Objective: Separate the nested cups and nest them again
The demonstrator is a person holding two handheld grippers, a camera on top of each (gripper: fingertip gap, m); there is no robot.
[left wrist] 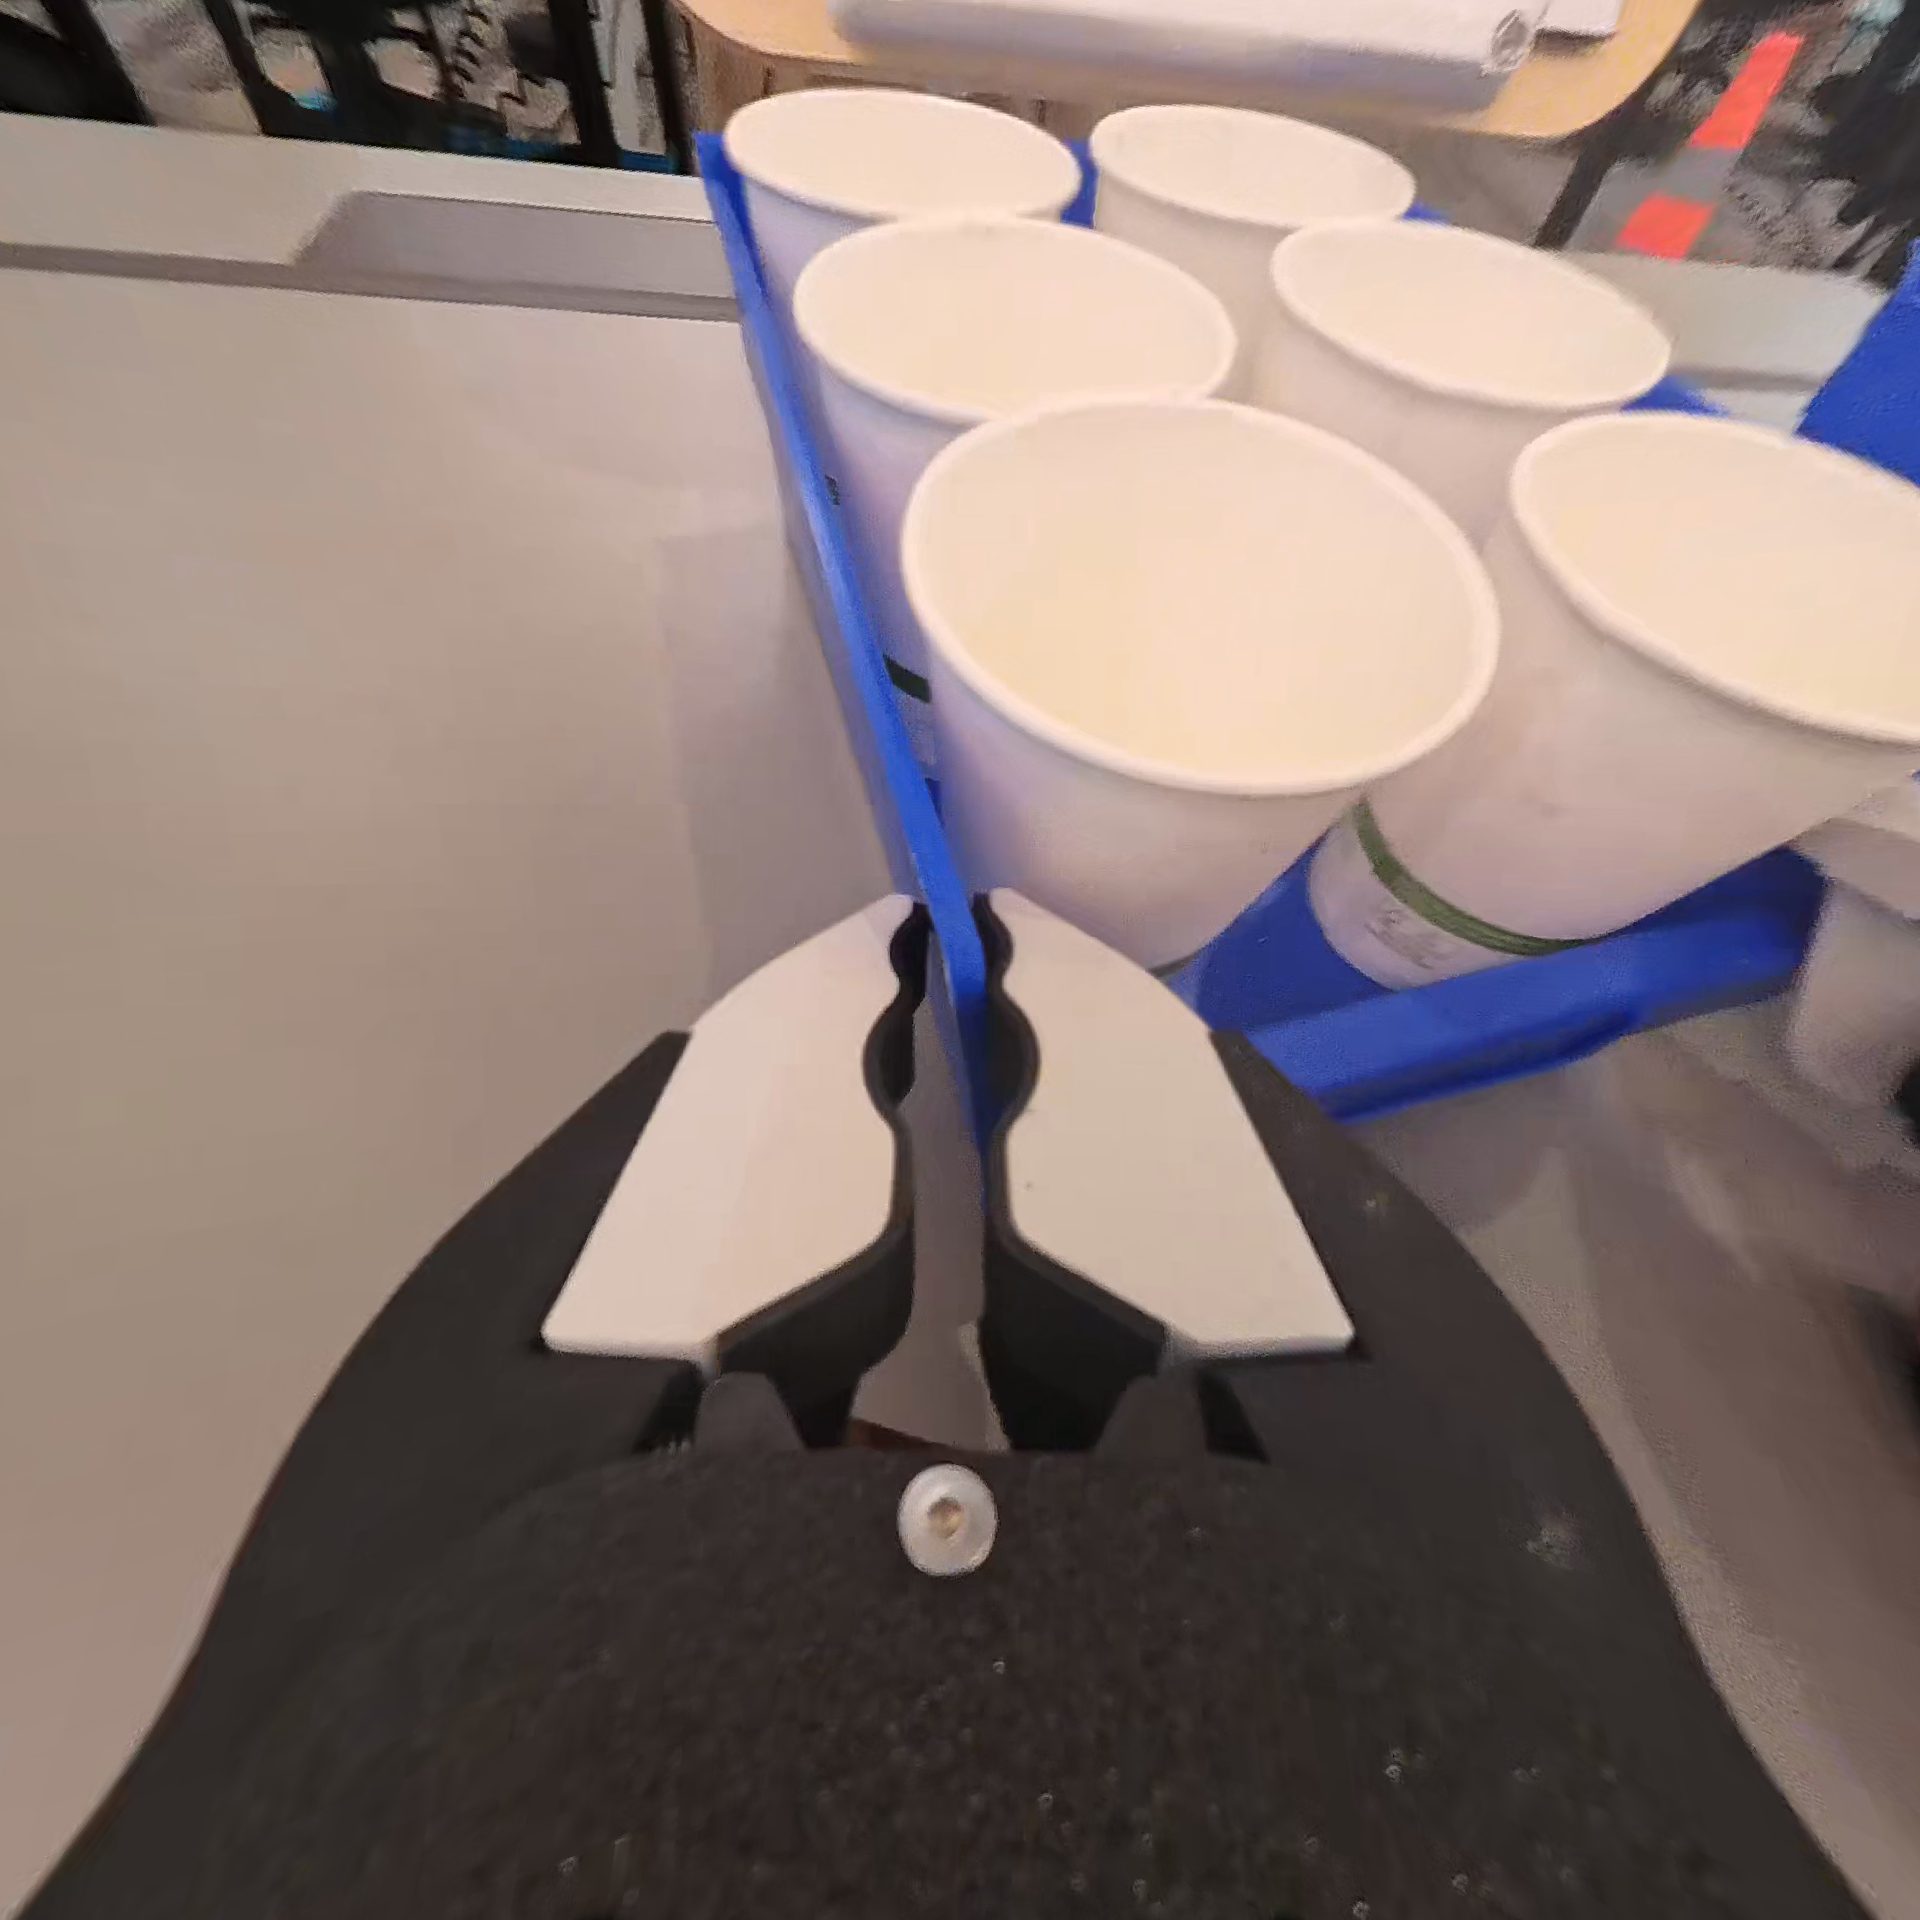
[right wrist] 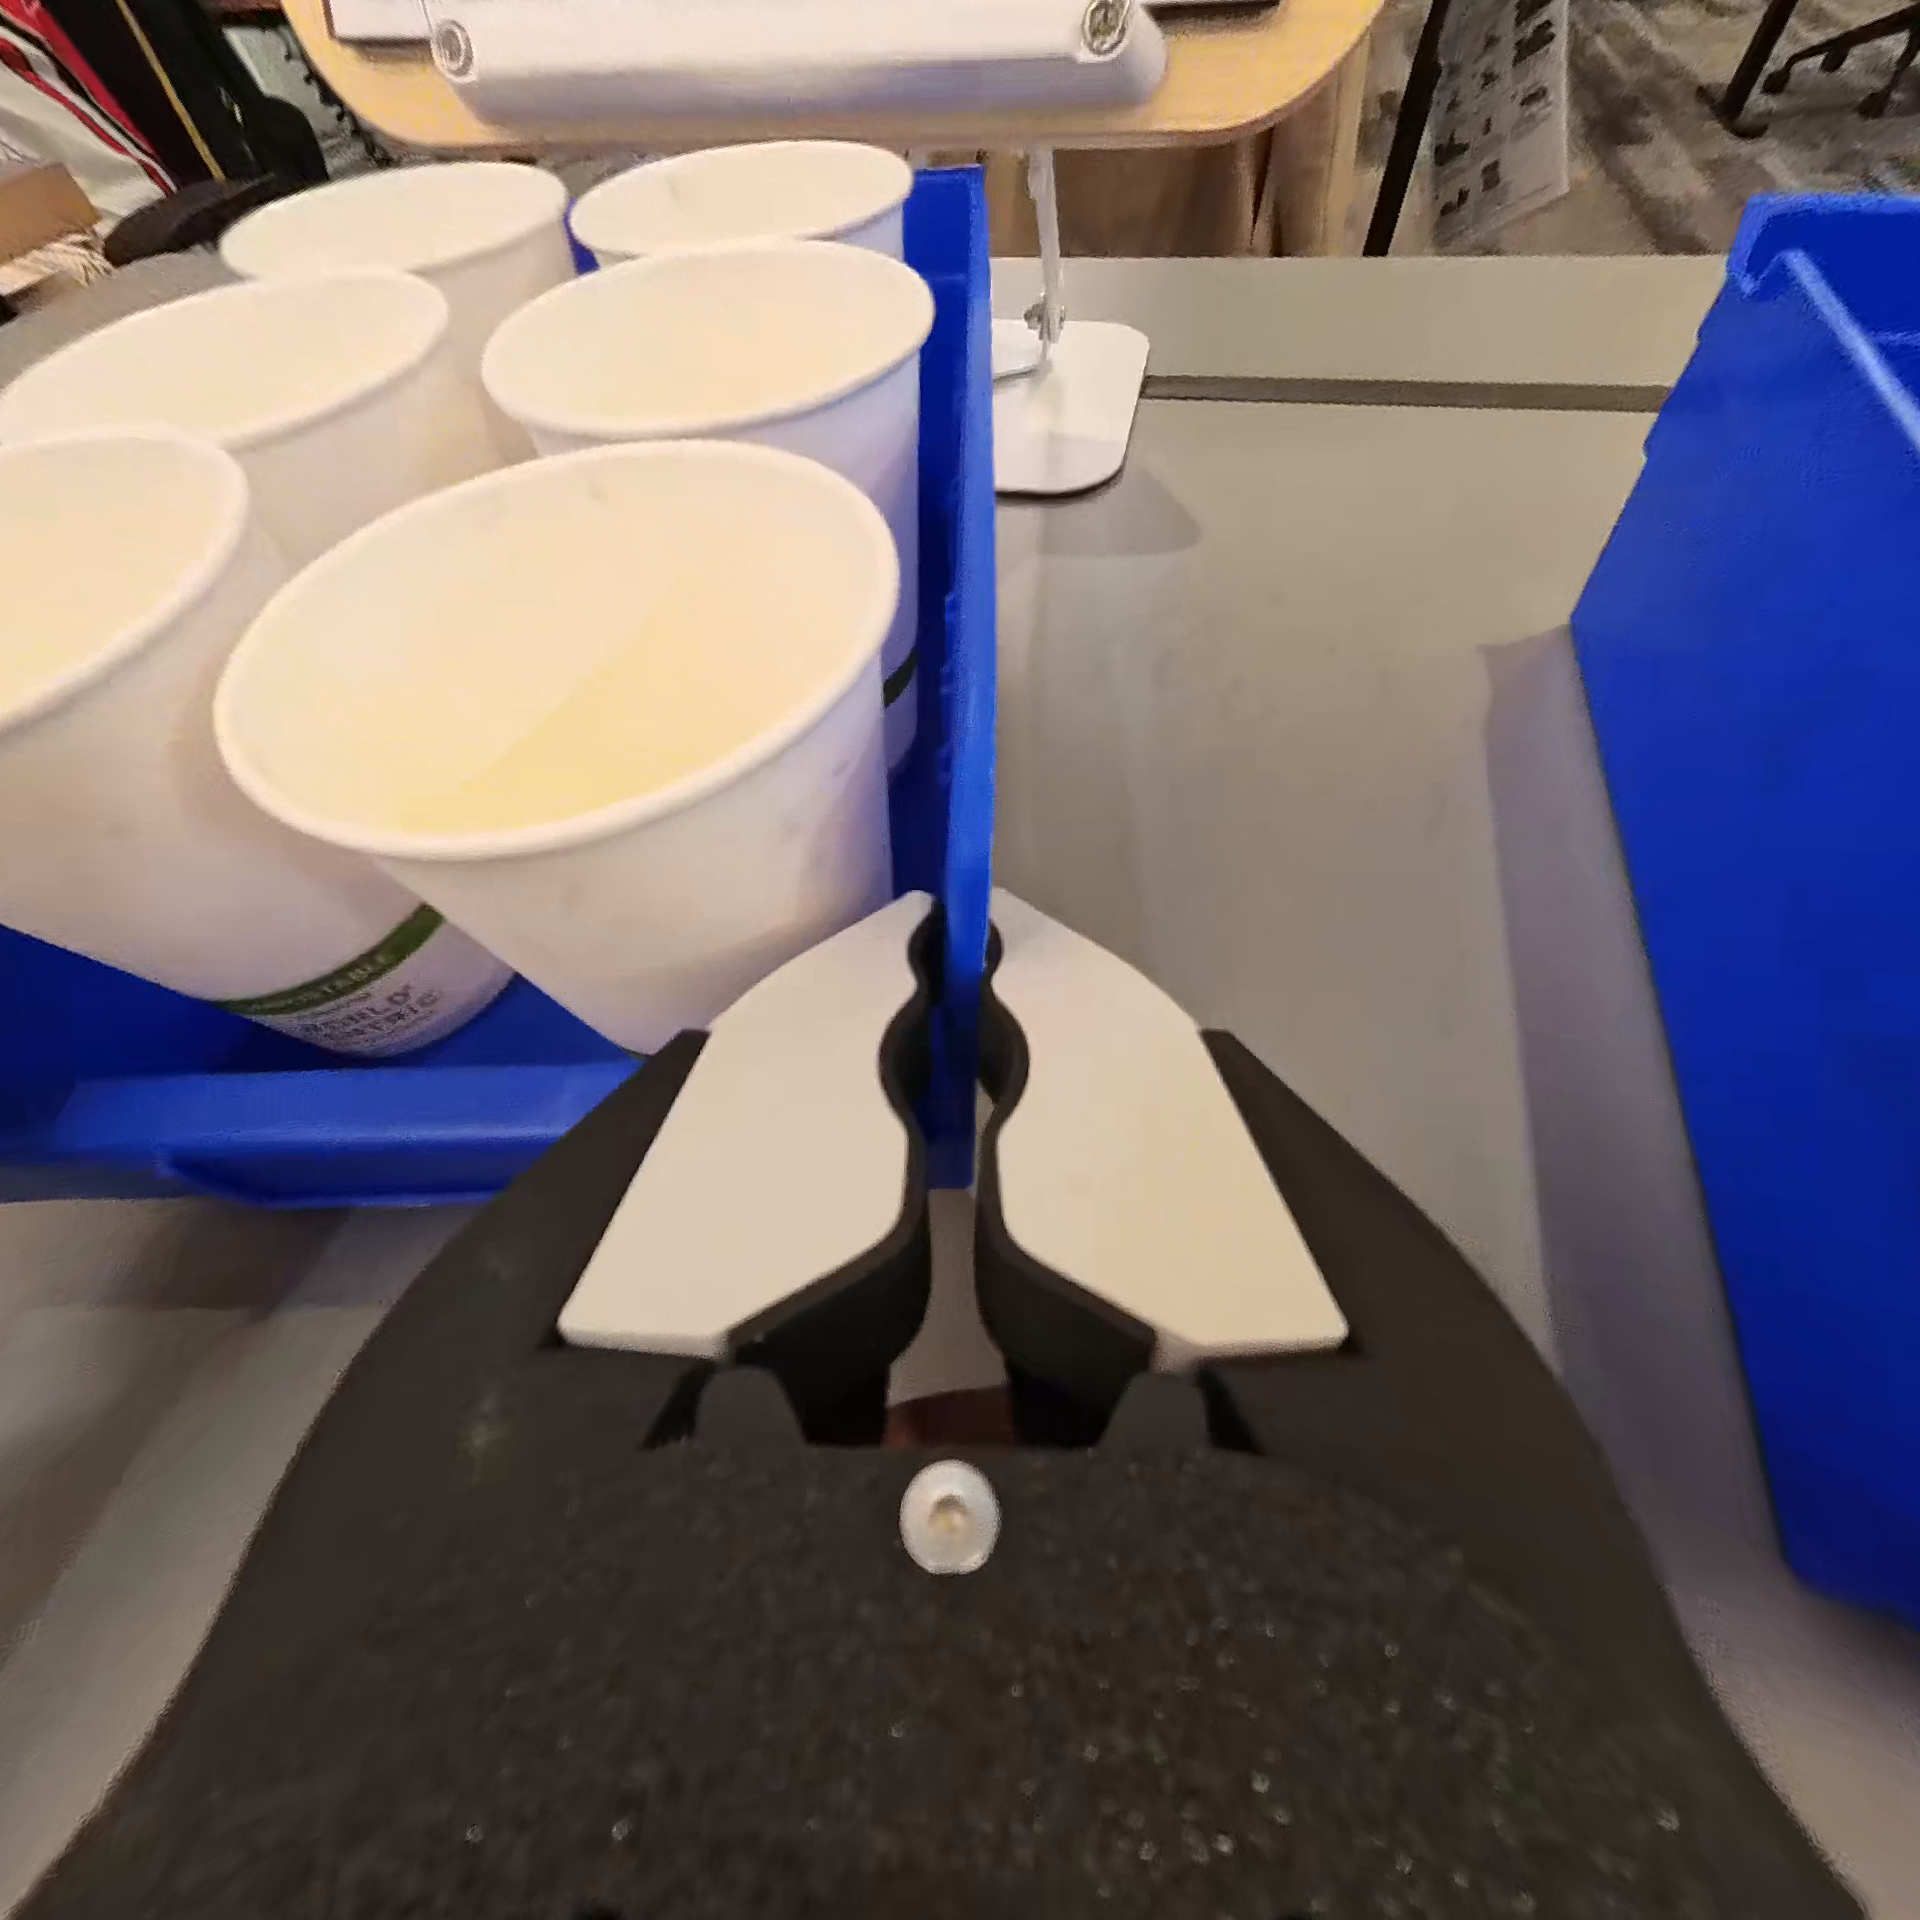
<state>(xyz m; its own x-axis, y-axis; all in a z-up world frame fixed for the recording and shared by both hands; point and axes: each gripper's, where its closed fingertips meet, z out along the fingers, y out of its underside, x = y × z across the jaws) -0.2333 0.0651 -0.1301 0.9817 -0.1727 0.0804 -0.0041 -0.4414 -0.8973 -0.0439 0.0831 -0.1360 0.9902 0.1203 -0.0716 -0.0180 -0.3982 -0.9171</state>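
Note:
Several white paper cups stand open side up in a low blue bin; the nearest one shows in the left wrist view (left wrist: 1195,603) and in the right wrist view (right wrist: 551,644). Some cups have a green band near the base. My left gripper (left wrist: 954,914) is shut on the near end of the bin's left side wall (left wrist: 831,540). My right gripper (right wrist: 961,914) is shut on the near end of the bin's right side wall (right wrist: 951,520). In both views the thin blue wall is pinched between the pads. Neither gripper touches a cup.
A second, taller blue bin (right wrist: 1766,831) stands to the right on the grey table (right wrist: 1299,779). A white stand with a flat base (right wrist: 1060,405) is behind the cup bin. A wooden table edge (right wrist: 1247,94) runs across the back.

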